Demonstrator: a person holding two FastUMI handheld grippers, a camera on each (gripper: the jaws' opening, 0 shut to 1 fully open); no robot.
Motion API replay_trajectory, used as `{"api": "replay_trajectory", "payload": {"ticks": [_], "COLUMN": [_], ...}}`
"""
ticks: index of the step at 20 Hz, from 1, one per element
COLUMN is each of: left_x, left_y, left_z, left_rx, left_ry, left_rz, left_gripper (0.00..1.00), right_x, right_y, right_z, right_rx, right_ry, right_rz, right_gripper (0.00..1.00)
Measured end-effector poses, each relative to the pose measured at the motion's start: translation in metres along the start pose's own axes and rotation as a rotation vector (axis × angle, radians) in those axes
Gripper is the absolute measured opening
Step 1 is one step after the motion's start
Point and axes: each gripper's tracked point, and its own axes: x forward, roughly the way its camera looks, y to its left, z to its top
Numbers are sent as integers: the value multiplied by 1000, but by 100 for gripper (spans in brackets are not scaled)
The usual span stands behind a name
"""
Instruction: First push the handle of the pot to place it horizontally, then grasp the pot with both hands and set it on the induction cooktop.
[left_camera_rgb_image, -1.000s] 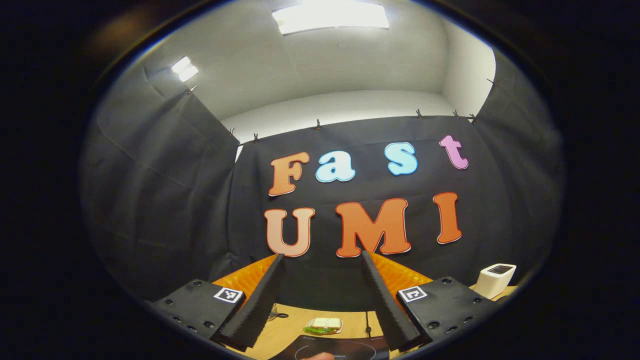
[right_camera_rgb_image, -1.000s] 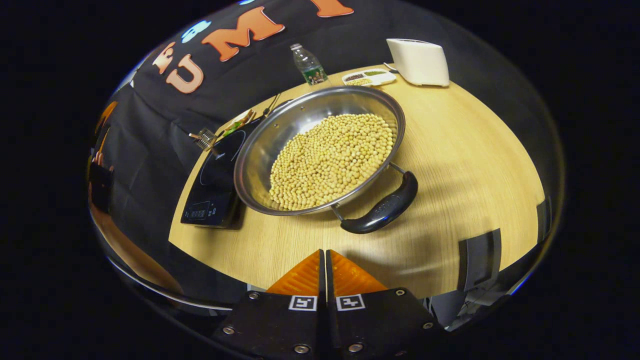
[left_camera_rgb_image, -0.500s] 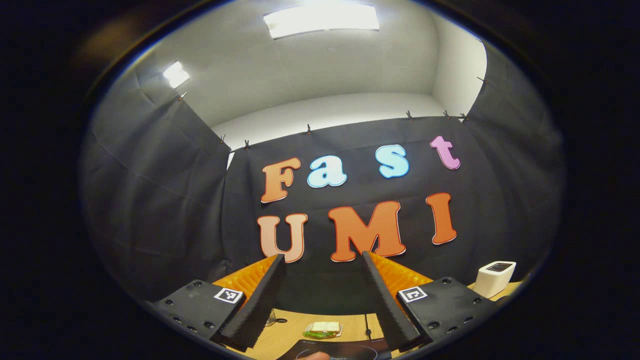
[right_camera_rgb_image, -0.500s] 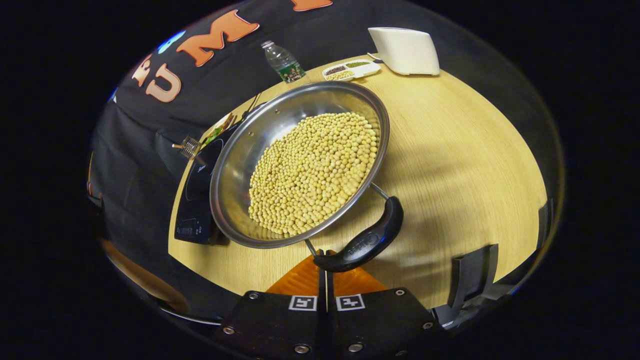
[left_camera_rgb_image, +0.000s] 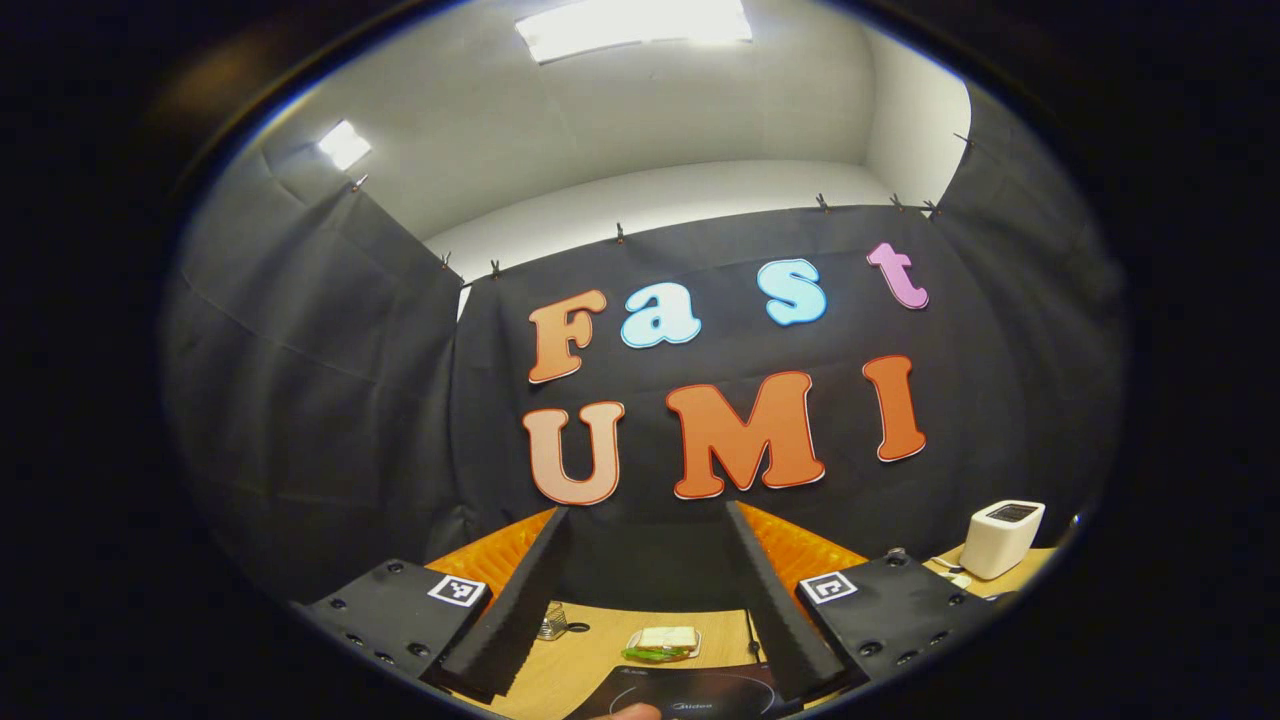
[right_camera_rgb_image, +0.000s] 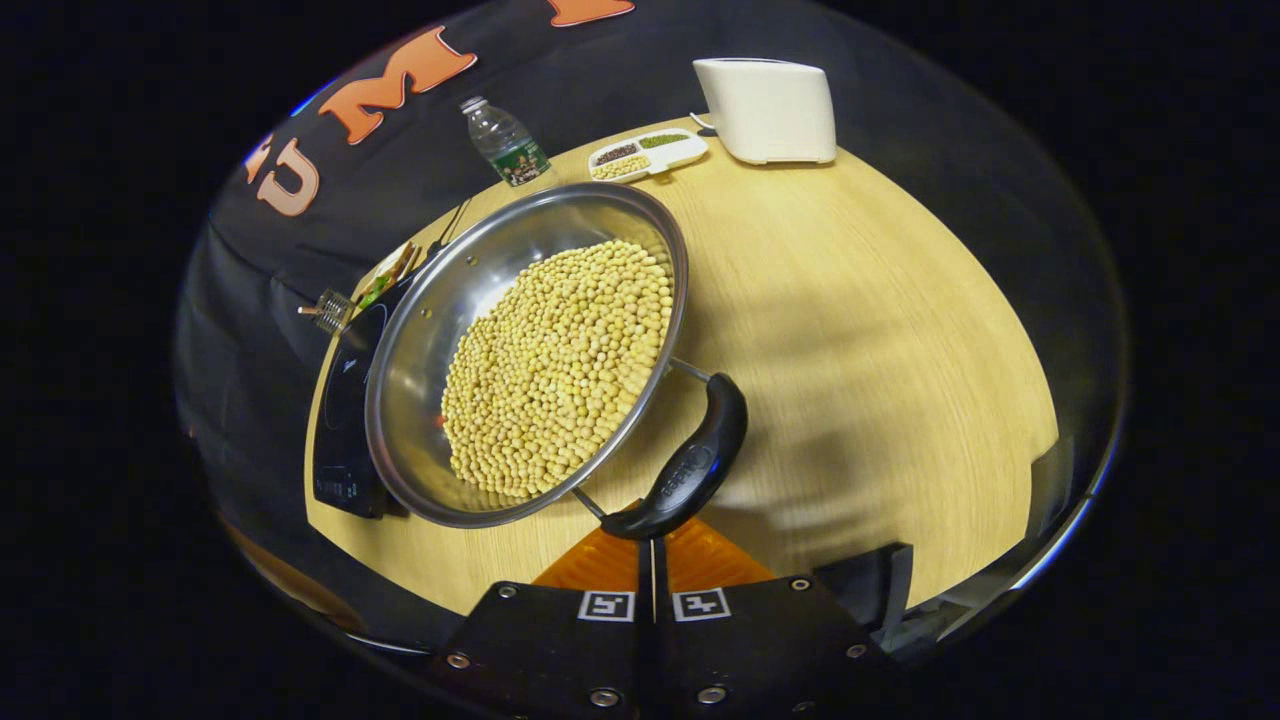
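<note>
Right hand-held gripper: we're seeing its orange fingers pressed together with nothing between them, tips sitting right at the lower end of the pot's black handle, apparently touching it. The pot is sitting on the wooden surface, full of yellow beans, steel bowl toward the surface's left edge, handle sticking out on the side nearest us. The pot's left rim is overlapping the black induction cooktop in this view; we can't tell if it's resting on it or just in front. The cooktop is lying along the surface's left edge.

Along the far edge of the surface: a white toaster, a small divided tray just beside it, a water bottle further left. A small wire object is standing past the cooktop near the far left corner.

Left hand-held gripper: we're holding it up and pointing at the booth wall, fingers spread wide, empty. Below, between its fingers, the left gripper view is showing the cooktop, a sandwich on a plate behind it, and the toaster off right.
</note>
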Motion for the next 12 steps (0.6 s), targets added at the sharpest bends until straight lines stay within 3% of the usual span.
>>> {"api": "replay_trajectory", "payload": {"ticks": [12], "left_x": [3], "left_y": [1], "left_z": [-13], "left_rx": [45], "left_ry": [43], "left_rz": [-21], "left_gripper": [100], "right_x": [14], "right_y": [-21], "right_z": [35], "right_rx": [71], "right_ry": [-33], "right_rz": [-36], "right_gripper": [0]}}
